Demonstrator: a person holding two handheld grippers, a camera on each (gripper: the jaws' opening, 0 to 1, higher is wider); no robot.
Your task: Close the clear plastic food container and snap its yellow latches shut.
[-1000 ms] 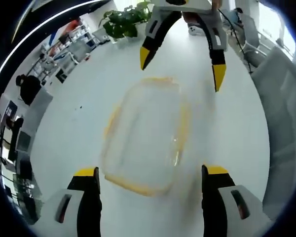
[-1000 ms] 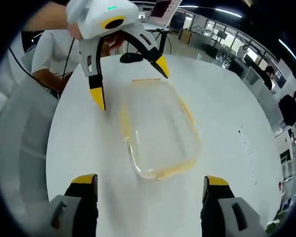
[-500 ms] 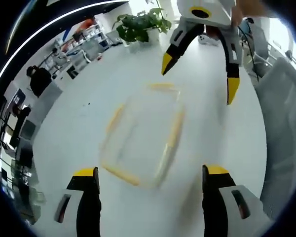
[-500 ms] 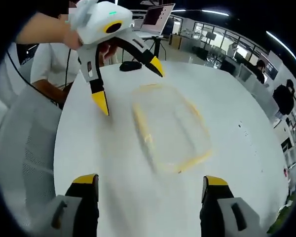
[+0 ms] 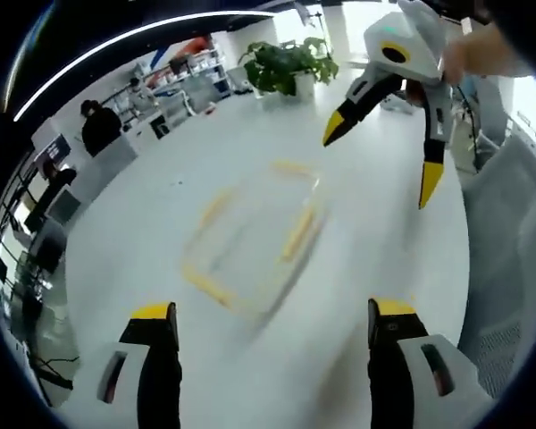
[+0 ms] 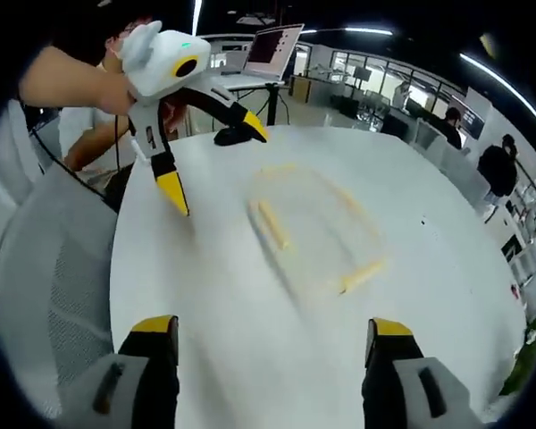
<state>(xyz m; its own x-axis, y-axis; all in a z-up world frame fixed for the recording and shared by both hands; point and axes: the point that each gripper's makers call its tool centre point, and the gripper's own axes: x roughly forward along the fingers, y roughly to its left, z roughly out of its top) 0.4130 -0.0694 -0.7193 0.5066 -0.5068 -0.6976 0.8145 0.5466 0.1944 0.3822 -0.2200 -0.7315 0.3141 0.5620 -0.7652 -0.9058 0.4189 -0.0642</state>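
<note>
While both tongs gape | container (image 5: 250,246) blurred on table (image 5: 143,241) | plant (image 5: 290,64) left view; laptop (image 6: 272,46) right view

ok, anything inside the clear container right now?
Nothing visible inside the container: the white table shows through its clear walls. The picture is motion-blurred, so something small or clear could be missed. Both grippers are open, away from it.
</note>
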